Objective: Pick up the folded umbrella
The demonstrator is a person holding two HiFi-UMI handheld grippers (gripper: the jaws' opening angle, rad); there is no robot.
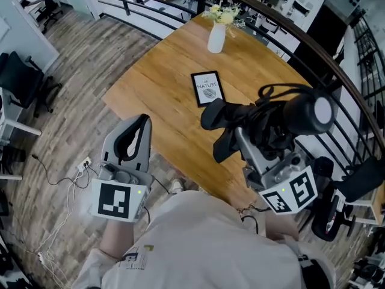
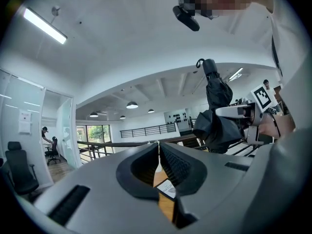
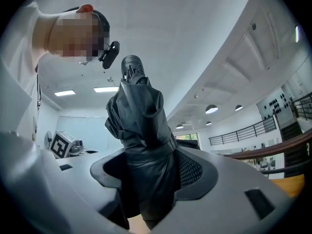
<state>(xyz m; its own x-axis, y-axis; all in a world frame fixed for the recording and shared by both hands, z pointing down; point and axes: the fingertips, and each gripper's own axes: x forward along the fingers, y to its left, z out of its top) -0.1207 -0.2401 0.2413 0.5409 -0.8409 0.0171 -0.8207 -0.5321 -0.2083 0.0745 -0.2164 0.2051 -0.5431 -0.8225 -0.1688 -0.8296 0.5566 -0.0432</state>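
Note:
A black folded umbrella [image 1: 252, 122] hangs in the air over the near edge of the wooden table [image 1: 162, 83], held by my right gripper [image 1: 255, 138], whose jaws are shut on its fabric. In the right gripper view the umbrella [image 3: 141, 130] stands upright between the jaws, which press it from both sides. My left gripper [image 1: 135, 138] floats off the table's left side, its jaws shut with nothing between them. From the left gripper [image 2: 159, 167] view, the umbrella [image 2: 217, 116] shows to the right in the other gripper.
On the table lie a black framed card [image 1: 207, 88] and a white vase with flowers [image 1: 217, 35] at its far end. A dark railing [image 1: 289, 35] curves behind the table. Office chairs [image 1: 24, 80] stand at the left, cables [image 1: 66, 173] lie on the wooden floor.

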